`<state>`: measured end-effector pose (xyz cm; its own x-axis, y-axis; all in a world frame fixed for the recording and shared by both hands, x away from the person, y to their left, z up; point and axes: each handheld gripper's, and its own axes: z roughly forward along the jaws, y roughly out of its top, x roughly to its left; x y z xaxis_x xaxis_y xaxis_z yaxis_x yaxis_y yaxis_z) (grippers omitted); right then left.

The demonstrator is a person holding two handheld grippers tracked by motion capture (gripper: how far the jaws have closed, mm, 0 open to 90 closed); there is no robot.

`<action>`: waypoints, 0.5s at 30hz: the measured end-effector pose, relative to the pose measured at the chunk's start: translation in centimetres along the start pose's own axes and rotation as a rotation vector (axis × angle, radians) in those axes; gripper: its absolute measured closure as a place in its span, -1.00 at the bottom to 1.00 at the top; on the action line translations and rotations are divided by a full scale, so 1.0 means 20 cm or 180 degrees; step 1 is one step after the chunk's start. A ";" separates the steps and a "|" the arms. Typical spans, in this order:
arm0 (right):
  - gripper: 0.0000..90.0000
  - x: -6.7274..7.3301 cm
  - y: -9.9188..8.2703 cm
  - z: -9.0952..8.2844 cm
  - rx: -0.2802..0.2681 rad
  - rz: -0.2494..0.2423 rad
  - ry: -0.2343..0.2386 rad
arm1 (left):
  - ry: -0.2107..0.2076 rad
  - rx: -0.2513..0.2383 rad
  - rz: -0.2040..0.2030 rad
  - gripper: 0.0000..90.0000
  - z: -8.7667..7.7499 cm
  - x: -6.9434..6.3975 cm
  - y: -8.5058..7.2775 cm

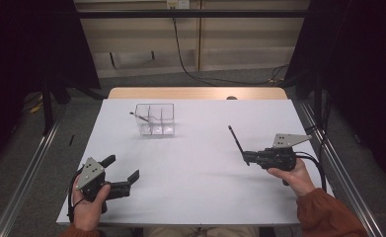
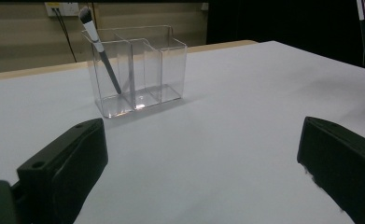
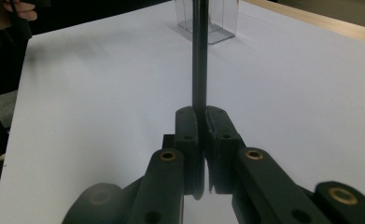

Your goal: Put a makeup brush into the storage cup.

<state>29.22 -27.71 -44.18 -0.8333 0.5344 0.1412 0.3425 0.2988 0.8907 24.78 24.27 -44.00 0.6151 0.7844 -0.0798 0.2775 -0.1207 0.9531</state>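
- No brand, label or readable writing can be made out on any of the things.
- The right gripper (image 1: 246, 157) has its jaws closed tight on a thin black stick (image 1: 236, 141); in the right gripper view the stick (image 3: 199, 56) rises straight from between the pressed pads.
- The stick is dark, slim and straight; it slants up and away from the right gripper above the white table (image 1: 200, 182), well apart from the clear box (image 1: 154, 118); its far tip cannot be told.
- The left gripper (image 1: 124, 174) has its jaws wide apart, with only bare table between them.
- The clear box (image 2: 138, 70) has several compartments; a brush (image 2: 100, 46) with a black handle and a white band leans tilted in an end compartment.
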 end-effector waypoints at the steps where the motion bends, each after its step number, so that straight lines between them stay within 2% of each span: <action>1: 0.87 0.00 0.00 0.00 -0.0006 -0.0008 0.0026 | -0.0015 -0.0004 0.0026 -0.96 0.00 0.00 0.00; 4: 0.87 0.02 0.01 0.01 -0.0053 -0.0009 0.0051 | -0.0046 -0.0013 0.0048 -0.96 0.00 -0.01 0.01; 10: 0.87 0.03 0.02 0.02 -0.0084 0.0028 0.0102 | -0.0119 -0.0052 0.0011 -0.96 0.01 -0.04 0.02; 15: 0.87 0.04 0.03 0.02 -0.0130 0.0024 0.0147 | -0.0188 -0.0035 0.0053 -0.96 0.03 -0.06 0.03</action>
<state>28.98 -26.81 -43.82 -0.8502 0.4993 0.1668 0.3316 0.2619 0.9063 24.56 22.88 -43.51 0.6621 0.7451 -0.0806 0.2590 -0.1266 0.9576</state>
